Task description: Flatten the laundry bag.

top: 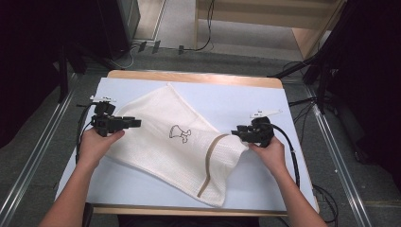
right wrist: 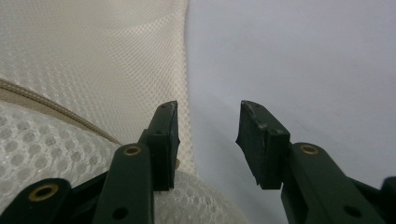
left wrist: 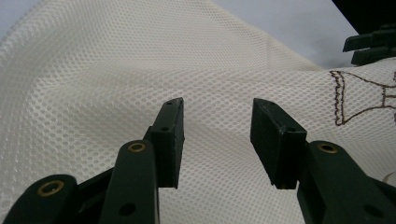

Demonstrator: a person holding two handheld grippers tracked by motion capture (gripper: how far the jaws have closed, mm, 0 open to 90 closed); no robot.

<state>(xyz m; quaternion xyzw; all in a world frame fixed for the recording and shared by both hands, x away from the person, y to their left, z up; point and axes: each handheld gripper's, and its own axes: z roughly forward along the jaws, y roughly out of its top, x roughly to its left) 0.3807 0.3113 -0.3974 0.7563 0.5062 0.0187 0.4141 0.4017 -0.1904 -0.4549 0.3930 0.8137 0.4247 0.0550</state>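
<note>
A table (top: 265,101) with a pale blue top carried a cream mesh bag (top: 161,142) spread slantwise across its middle, a tan zipper (top: 208,165) running near its right end and a small dark outline drawing (top: 180,134) at its centre. The left gripper (top: 135,123) hung over the bag's left edge, jaws apart. The right gripper (top: 235,133) sat at the bag's right edge, jaws apart too.
</note>
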